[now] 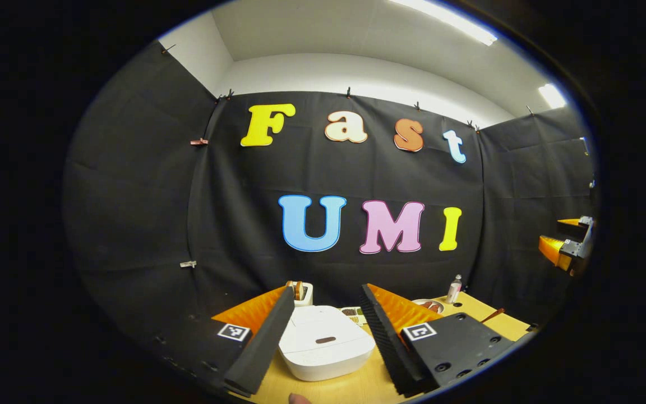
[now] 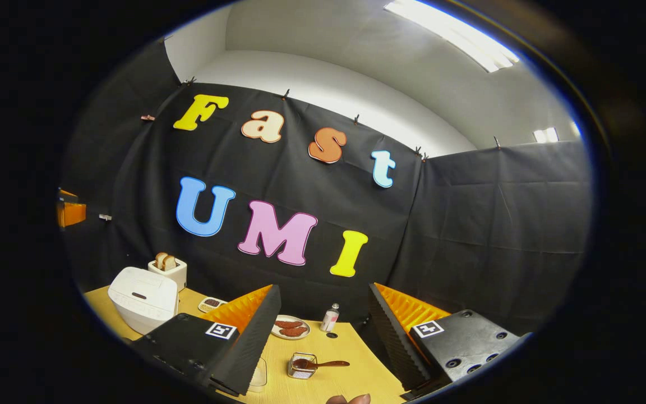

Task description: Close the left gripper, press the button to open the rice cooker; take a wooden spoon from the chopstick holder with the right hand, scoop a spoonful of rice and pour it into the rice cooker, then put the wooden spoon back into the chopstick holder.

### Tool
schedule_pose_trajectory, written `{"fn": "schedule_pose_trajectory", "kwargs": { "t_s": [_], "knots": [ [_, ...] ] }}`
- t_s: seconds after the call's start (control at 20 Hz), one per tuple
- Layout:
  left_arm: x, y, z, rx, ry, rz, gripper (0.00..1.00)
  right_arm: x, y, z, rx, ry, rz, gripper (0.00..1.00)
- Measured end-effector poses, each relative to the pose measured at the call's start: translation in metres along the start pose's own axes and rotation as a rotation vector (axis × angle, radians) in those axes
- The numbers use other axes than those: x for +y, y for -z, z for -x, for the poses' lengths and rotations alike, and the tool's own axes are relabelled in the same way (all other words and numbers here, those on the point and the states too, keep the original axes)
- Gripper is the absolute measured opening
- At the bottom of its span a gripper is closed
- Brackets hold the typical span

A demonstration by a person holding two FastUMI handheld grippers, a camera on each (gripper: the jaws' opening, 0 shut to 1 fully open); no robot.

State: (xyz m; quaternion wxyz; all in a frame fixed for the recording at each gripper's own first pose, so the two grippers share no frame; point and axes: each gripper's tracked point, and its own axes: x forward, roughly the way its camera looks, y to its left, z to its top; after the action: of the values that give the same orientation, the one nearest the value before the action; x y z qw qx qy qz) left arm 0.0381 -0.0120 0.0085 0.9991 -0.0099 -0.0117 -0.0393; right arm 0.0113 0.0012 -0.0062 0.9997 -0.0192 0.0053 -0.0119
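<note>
Right now the left hand-held gripper (image 1: 326, 331) hangs above the bench (image 1: 356, 387) with its two fingers spread wide apart, holding nothing. Straight ahead of it, framed between the fingers, sits the white rice cooker (image 1: 326, 342), lid down, its small dark button (image 1: 325, 340) on top facing the camera. Just beyond the cooker stands a white toaster (image 1: 302, 292) with bread slices in it. Past its right finger lie a plate (image 1: 429, 306) and a small bottle (image 1: 454, 289), and far off to its right the other gripper hangs in the air at the edge of the view.

The right hand-held gripper (image 2: 323, 336) also has its fingers spread, empty. Below and between them stands the mesh chopstick holder (image 2: 302, 366), with the wooden spoon (image 2: 323, 364) lying across its top, handle pointing toward the right finger. A clear container (image 2: 258, 376) sits just beside the left finger, partly hidden; what it holds I cannot tell. Farther ahead are the plate with brown pieces, the bottle, and a small dish (image 2: 211, 304). The rice cooker shows well off to this gripper's left, with the toaster behind it.
</note>
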Motion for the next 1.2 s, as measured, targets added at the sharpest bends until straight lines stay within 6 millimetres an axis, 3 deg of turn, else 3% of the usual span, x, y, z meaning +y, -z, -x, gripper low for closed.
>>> {"fn": "schedule_pose_trajectory", "kwargs": {
  "t_s": [0.2,0.25,0.35,0.55,0.9,1.2],
  "knots": [
    [-0.011,0.010,-0.017,0.037,0.086,0.006,0.46,-0.001,0.005,-0.007,0.010,0.012,0.013,0.97],
    [-0.012,0.013,-0.021,0.047,0.104,0.011,0.28,-0.001,0.006,-0.011,0.012,0.014,0.015,0.97],
    [-0.007,0.020,-0.038,0.064,0.111,0.027,0.12,0.000,0.010,-0.020,0.022,0.017,0.020,0.98],
    [-0.017,0.052,-0.057,0.142,0.211,0.058,0.07,0.004,0.017,-0.023,0.039,0.020,0.028,0.97],
    [-0.007,0.140,-0.103,0.370,0.269,-0.005,0.07,0.020,0.034,-0.021,0.073,0.009,0.022,0.98],
    [-0.003,0.195,-0.127,0.489,0.303,0.000,0.07,0.018,0.044,-0.017,0.084,0.032,0.027,0.98]
  ]
}}
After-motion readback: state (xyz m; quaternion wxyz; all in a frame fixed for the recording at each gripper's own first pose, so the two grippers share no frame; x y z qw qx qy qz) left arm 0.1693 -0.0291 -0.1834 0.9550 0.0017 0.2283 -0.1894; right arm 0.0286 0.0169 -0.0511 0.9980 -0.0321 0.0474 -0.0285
